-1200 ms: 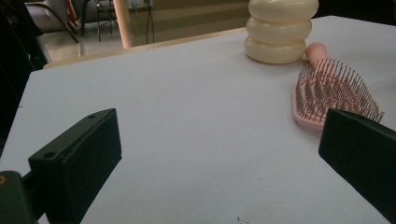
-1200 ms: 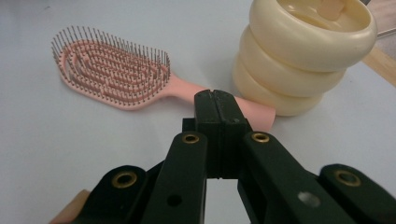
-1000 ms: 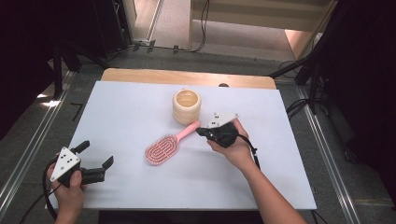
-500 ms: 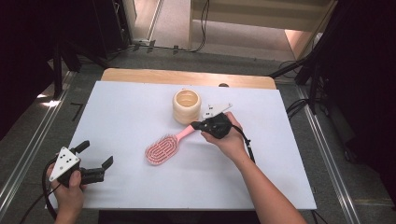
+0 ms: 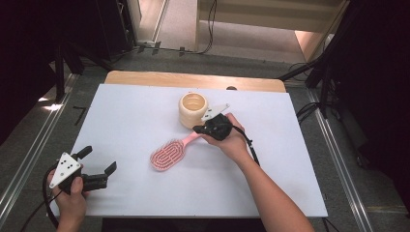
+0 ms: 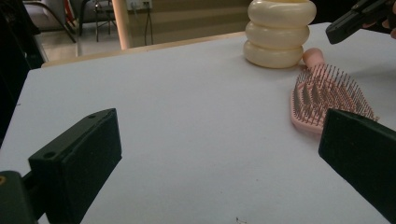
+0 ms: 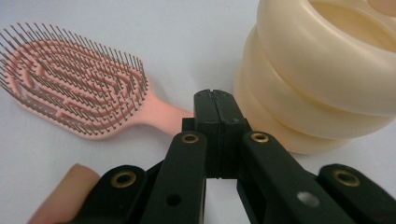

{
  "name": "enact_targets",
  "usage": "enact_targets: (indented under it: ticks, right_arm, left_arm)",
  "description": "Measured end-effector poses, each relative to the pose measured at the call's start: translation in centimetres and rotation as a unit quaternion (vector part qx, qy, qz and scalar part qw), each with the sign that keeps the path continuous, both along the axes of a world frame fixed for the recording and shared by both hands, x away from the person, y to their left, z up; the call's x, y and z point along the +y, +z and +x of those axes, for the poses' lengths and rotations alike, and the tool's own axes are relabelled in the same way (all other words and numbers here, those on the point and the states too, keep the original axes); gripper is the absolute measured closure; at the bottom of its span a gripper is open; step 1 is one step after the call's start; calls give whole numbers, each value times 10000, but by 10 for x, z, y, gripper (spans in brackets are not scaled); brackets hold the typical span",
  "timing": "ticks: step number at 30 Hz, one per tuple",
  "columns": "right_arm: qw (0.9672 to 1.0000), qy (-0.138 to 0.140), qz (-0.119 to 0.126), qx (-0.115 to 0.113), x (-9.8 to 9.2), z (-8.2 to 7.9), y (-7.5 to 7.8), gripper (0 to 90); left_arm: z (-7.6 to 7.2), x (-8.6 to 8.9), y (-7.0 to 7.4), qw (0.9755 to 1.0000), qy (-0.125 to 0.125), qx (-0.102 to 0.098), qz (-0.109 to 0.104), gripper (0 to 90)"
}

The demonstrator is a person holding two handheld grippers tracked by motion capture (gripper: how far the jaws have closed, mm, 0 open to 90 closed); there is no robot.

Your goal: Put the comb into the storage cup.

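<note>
A pink hairbrush point(image 5: 167, 154) lies bristles up on the white table point(image 5: 130, 116), its handle pointing toward a cream ribbed cup point(image 5: 193, 110). My right gripper point(image 5: 198, 129) is shut, pad against pad with nothing between, its tip just above the brush handle and beside the cup's base. In the right gripper view the closed jaws point(image 7: 215, 100) hide the handle's end, with the brush point(image 7: 74, 88) on the left and the cup point(image 7: 327, 70) on the right. My left gripper point(image 5: 99, 159) stands open at the front left corner, looking toward brush point(image 6: 327, 93) and cup point(image 6: 279, 32).
A wooden strip point(image 5: 193, 79) runs along the table's far edge. Dark floor, metal rails and cables surround the table. Bare white surface spreads between my left gripper and the brush. The right gripper's tip point(image 6: 355, 18) shows at the top right of the left gripper view.
My right gripper has slid left, toward the cup and the brush handle, staying shut. The left gripper, brush and cup have not moved.
</note>
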State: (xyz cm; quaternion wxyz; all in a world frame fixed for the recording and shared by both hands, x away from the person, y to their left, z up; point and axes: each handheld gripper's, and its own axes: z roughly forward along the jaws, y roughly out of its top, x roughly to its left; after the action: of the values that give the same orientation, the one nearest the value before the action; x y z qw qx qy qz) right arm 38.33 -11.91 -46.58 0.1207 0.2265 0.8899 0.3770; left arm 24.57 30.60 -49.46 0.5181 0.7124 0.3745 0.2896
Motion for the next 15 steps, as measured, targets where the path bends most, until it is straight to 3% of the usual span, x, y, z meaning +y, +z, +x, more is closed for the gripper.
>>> enact_targets:
  ticks: [15]
  right_arm:
    - [9994,71,-346,58,24,14,-7,878]
  left_arm:
    - [0,0,0,10000,-47,-3,6,0]
